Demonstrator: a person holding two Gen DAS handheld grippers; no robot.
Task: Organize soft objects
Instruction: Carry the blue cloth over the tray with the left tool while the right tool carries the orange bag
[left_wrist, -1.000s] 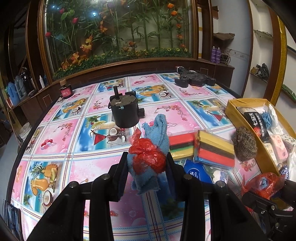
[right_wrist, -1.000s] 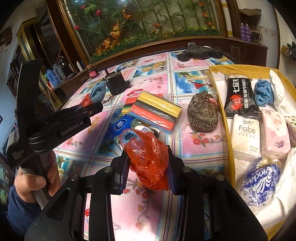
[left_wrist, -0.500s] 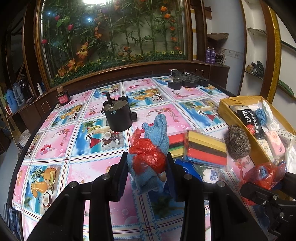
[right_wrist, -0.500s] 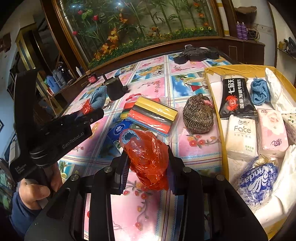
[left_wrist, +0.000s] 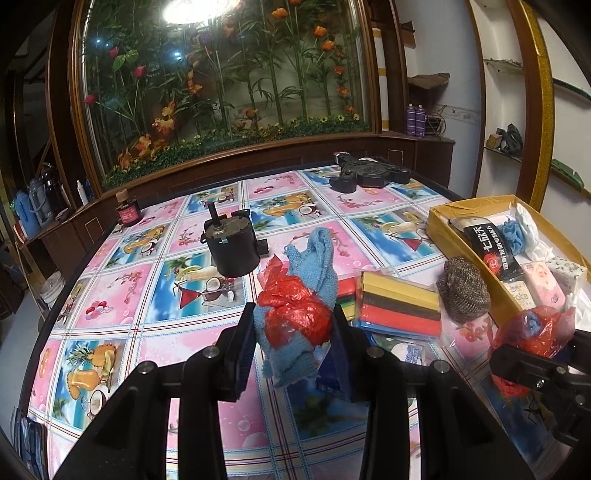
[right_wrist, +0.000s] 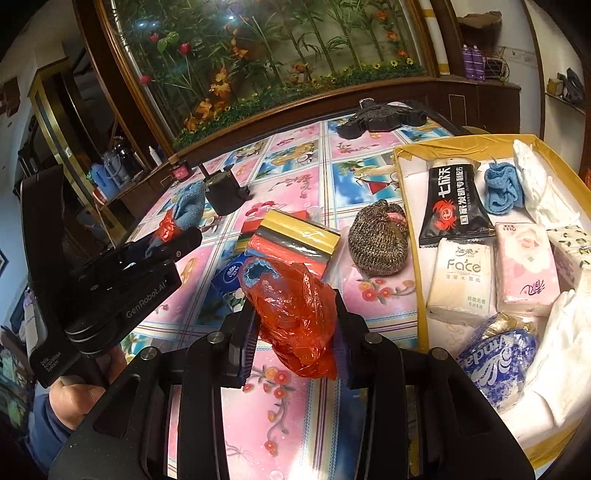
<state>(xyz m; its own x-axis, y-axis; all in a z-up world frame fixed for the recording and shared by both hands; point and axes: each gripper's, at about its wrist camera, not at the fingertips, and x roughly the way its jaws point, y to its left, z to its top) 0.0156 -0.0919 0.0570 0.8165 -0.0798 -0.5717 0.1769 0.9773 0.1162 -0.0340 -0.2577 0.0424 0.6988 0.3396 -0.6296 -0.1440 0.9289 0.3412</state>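
Observation:
My left gripper is shut on a blue knitted cloth wrapped partly in red plastic, held above the table. My right gripper is shut on a red plastic bag with a blue cloth inside, held above the table left of the yellow box. The right gripper and its bag also show in the left wrist view. The left gripper also shows in the right wrist view. The box holds tissue packs, a black packet and a blue cloth.
On the patterned tablecloth lie a pack of coloured sponges, a brown scrubber ball, a blue tissue pack, a black motor, a small jar and a black device at the far edge.
Both grippers have risen and tilted slightly, still holding their bundles. The right gripper has shifted a little toward the box.

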